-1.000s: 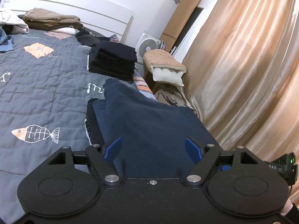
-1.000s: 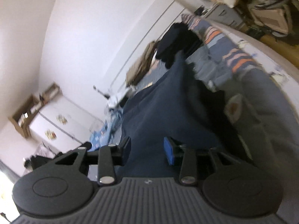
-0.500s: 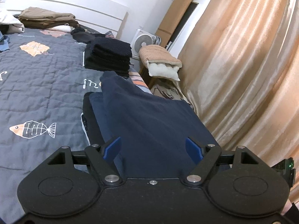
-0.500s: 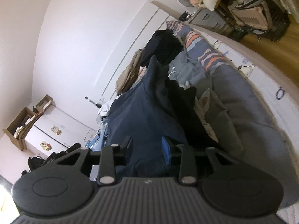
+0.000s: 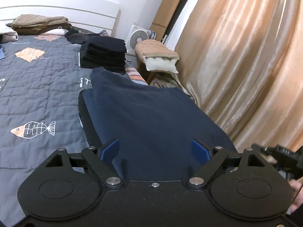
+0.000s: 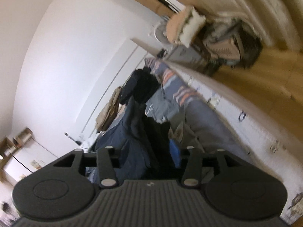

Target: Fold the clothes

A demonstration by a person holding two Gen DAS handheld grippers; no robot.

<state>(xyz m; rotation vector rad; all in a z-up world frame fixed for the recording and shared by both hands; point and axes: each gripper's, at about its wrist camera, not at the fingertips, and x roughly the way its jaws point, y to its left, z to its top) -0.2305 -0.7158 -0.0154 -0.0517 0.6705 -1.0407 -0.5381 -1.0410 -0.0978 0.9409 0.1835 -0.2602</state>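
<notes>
Left wrist view: left gripper (image 5: 155,149) opening over the navy garment (image 5: 151,117), curtain (image 5: 246,56) rightward, bare quilt (image 5: 37,87) leftward. Right gripper (image 6: 147,157) opening; garment hangs rumpled between.

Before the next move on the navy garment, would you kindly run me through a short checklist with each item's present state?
1. Left tongs free of cloth: ok; the jaws stand wide and are opening, the pads off the navy garment between them.
2. Right tongs let go: cannot tell; the jaws are opening with cloth between them, but the view is blurred.
3. Garment resting on the bed: ok.
4. Garment lying flat: not ok; its far corner stands raised.
5. Stack of black clothes apart from the fold: cannot tell; the corner overlaps it in view.
</notes>
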